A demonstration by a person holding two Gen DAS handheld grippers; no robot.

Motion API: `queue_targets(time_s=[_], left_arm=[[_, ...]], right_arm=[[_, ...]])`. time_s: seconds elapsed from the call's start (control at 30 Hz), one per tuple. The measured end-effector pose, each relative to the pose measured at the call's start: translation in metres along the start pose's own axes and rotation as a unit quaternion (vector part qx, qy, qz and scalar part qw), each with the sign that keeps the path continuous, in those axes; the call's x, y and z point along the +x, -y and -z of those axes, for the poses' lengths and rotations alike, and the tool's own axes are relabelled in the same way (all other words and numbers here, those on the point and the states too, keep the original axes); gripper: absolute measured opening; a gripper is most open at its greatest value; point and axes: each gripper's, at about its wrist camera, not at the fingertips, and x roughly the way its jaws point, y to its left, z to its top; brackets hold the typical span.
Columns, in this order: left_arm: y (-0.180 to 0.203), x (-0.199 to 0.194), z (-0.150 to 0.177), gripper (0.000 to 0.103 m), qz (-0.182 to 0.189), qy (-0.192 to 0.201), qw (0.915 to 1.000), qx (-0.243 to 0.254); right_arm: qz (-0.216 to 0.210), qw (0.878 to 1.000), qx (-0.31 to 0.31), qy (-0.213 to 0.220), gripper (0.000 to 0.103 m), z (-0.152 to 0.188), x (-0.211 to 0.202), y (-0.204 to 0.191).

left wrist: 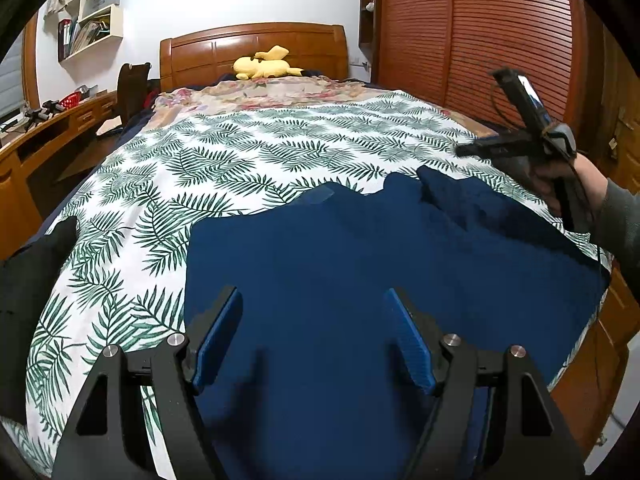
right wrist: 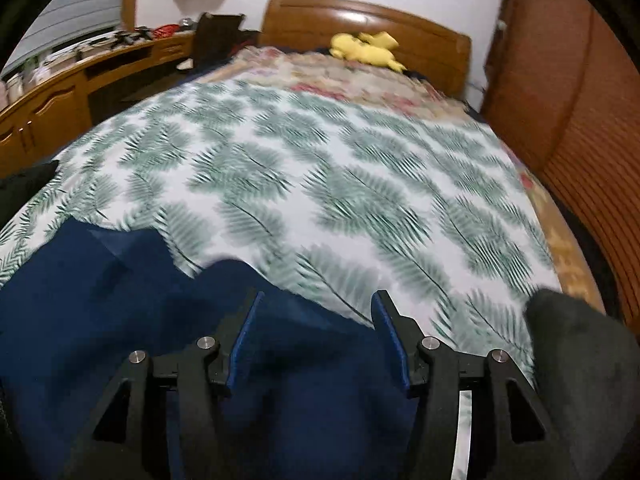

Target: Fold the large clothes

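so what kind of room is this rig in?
A bedroom, most likely in a home: a bed with a carved wooden headboard, a white leaf-print bedsheet with a yellow plush toy near the pillows, and a louvred wooden wardrobe alongside.

Ahead of me a wide bed under a white leaf-print cover (left wrist: 256, 152), carved wooden headboard (left wrist: 252, 46), yellow plush toy (left wrist: 266, 65), slatted red-brown wardrobe (left wrist: 500, 32) right, long wooden desk (right wrist: 52, 96) left, white wall shelves (left wrist: 98, 12).
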Motion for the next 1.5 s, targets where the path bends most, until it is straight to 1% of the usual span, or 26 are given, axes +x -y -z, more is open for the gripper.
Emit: queue_targets(time_s=[0.1, 0.17, 0.23, 0.3, 0.37, 0.4, 0.43, 0.47, 0.5, 0.53, 0.57, 0.6, 0.63, 0.67, 0.73, 0.8, 0.83, 0.87, 0.9, 0.93, 0.97, 1.0, 1.07, 1.27, 1.37, 1.5], left_arm=[[0.003, -0.003, 0.004, 0.075, 0.003, 0.001, 1.0, -0.001], [0.004, -0.003, 0.007, 0.075, 0.004, -0.001, 1.0, -0.002], [0.005, -0.003, 0.009, 0.075, 0.004, -0.004, 1.0, -0.004], [0.006, -0.004, 0.011, 0.075, 0.004, -0.006, 1.0, -0.007], [0.007, -0.006, 0.013, 0.075, 0.004, -0.006, 1.0, -0.006], [0.008, -0.007, 0.014, 0.075, 0.004, -0.006, 1.0, -0.005], [0.008, -0.008, 0.015, 0.075, 0.003, -0.006, 1.0, -0.005], [0.009, -0.009, 0.016, 0.075, 0.002, -0.006, 1.0, -0.005], [0.009, -0.01, 0.017, 0.075, 0.002, -0.007, 1.0, -0.006], [0.009, -0.01, 0.018, 0.075, 0.002, -0.008, 0.9999, -0.006], [0.009, -0.01, 0.019, 0.075, 0.002, -0.008, 0.9999, -0.006], [0.009, -0.011, 0.019, 0.075, 0.001, -0.009, 0.9999, -0.006], [0.008, -0.011, 0.019, 0.075, 0.001, -0.009, 0.9999, -0.006], [0.008, -0.011, 0.02, 0.075, 0.002, -0.01, 0.9999, -0.008], [0.008, -0.012, 0.02, 0.075, 0.002, -0.011, 0.9999, -0.009], [0.008, -0.013, 0.021, 0.075, 0.003, -0.01, 0.9999, -0.01], [0.007, -0.014, 0.021, 0.075, 0.003, -0.009, 0.9999, -0.01], [0.007, -0.016, 0.021, 0.075, 0.004, -0.009, 0.9999, -0.01], [0.008, -0.017, 0.022, 0.075, 0.004, -0.008, 0.9999, -0.01], [0.008, -0.018, 0.022, 0.075, 0.004, -0.008, 0.9999, -0.01], [0.008, -0.019, 0.022, 0.075, 0.004, -0.008, 0.9999, -0.01], [0.01, -0.021, 0.022, 0.075, 0.003, -0.007, 0.9999, -0.008], [0.011, -0.024, 0.02, 0.075, 0.003, -0.006, 1.0, -0.006], [0.015, -0.034, 0.017, 0.075, 0.006, 0.005, 1.0, 0.0], [0.017, -0.039, 0.017, 0.075, 0.006, 0.01, 0.9999, 0.004], [0.019, -0.042, 0.017, 0.075, 0.005, 0.01, 0.9999, 0.005]], right_arm=[[-0.008, 0.999, 0.029, -0.029, 0.057, 0.015, 0.008, 0.03], [-0.027, 0.996, 0.061, -0.055, 0.057, 0.025, 0.017, 0.049], [-0.044, 0.992, 0.091, -0.072, 0.057, 0.027, 0.03, 0.062], [-0.049, 0.989, 0.11, -0.081, 0.057, 0.031, 0.037, 0.069], [-0.054, 0.988, 0.115, -0.089, 0.057, 0.032, 0.042, 0.071], [-0.056, 0.987, 0.117, -0.093, 0.057, 0.031, 0.048, 0.07], [-0.057, 0.987, 0.117, -0.096, 0.057, 0.033, 0.045, 0.062], [-0.062, 0.986, 0.118, -0.095, 0.051, 0.033, 0.046, 0.061], [-0.076, 0.986, 0.118, -0.091, 0.023, 0.033, 0.042, 0.06], [-0.079, 0.987, 0.109, -0.082, 0.006, 0.031, 0.04, 0.059], [-0.062, 0.991, 0.098, -0.063, 0.003, 0.031, 0.034, 0.059], [-0.027, 0.995, 0.092, -0.041, 0.003, 0.03, 0.026, 0.06], [0.0, 0.994, 0.101, -0.031, 0.003, 0.031, 0.022, 0.064], [0.013, 0.993, 0.114, -0.028, 0.003, 0.03, 0.017, 0.068], [0.018, 0.993, 0.116, -0.032, 0.003, 0.03, 0.015, 0.073], [0.023, 0.994, 0.1, -0.021, 0.003, 0.031, 0.005, 0.071], [0.025, 0.995, 0.093, -0.019, 0.005, 0.031, 0.001, 0.071], [0.025, 0.995, 0.09, -0.019, 0.013, 0.032, -0.004, 0.07], [0.024, 0.996, 0.086, -0.018, 0.023, 0.033, -0.011, 0.068], [0.02, 0.997, 0.078, -0.014, 0.029, 0.037, -0.018, 0.064], [0.012, 0.998, 0.067, -0.005, 0.04, 0.04, -0.027, 0.06], [0.004, 0.998, 0.055, 0.004, 0.048, 0.044, -0.04, 0.053], [-0.004, 0.999, 0.035, 0.013, 0.054, 0.056, -0.059, 0.04], [-0.039, 0.999, 0.005, 0.019, 0.054, 0.105, -0.105, 0.001], [-0.054, 0.998, 0.005, 0.018, 0.054, 0.127, -0.12, -0.01], [-0.062, 0.998, 0.004, 0.015, 0.054, 0.148, -0.137, -0.022]])
